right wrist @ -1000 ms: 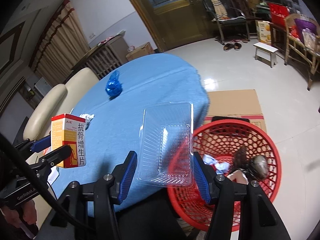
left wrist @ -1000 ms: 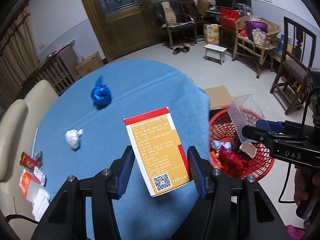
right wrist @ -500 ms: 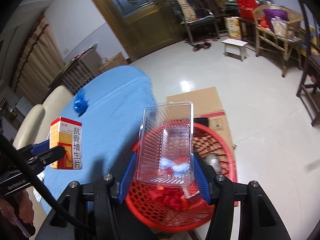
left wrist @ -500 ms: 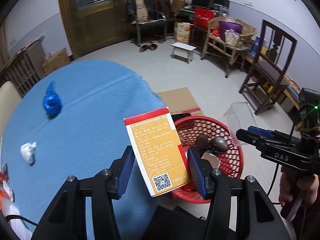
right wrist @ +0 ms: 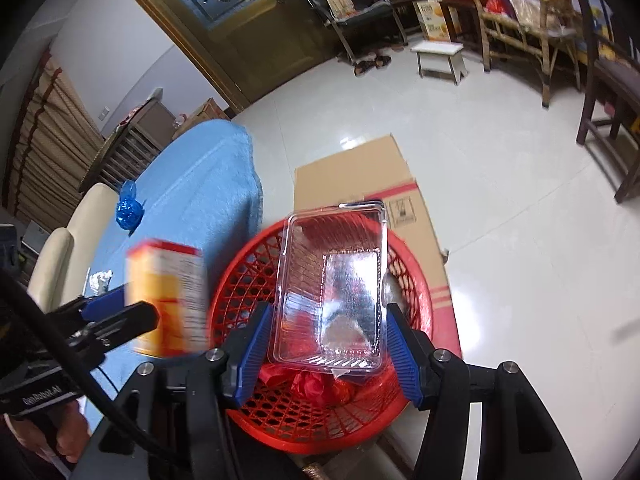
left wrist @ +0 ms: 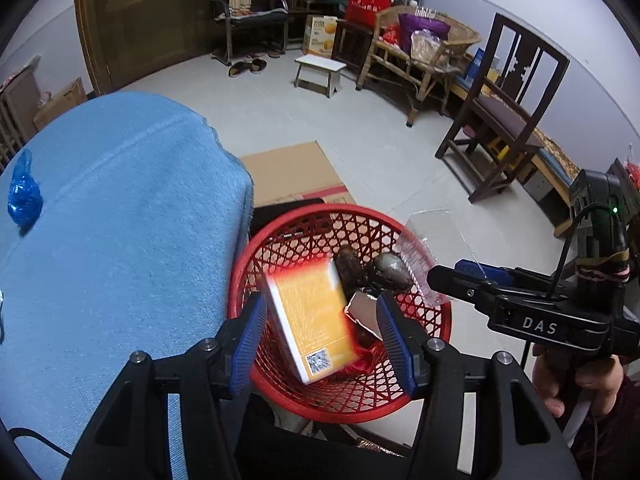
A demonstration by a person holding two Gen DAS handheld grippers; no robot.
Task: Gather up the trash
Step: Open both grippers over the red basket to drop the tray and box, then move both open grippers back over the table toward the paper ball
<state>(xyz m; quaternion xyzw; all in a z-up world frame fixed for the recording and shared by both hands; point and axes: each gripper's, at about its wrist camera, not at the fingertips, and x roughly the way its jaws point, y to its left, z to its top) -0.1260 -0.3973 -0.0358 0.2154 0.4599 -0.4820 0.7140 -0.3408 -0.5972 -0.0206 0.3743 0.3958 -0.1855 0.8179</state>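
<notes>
Two views, left wrist first: the left gripper [left wrist: 320,336] hangs over the red basket [left wrist: 280,396], jaws opening, and the orange box [left wrist: 310,320] sits blurred between them, its right side clear of the pad; contact on the left is hard to judge. At right, the right gripper [left wrist: 434,280] shows side-on, the clear plastic tray [left wrist: 434,232] faint against the floor.

Right wrist now: jaws clamped on the tray [right wrist: 334,292] above the basket [right wrist: 320,428]. The box [right wrist: 166,300] smears at left. A blue wad [right wrist: 129,210] lies on the table [right wrist: 200,200].
</notes>
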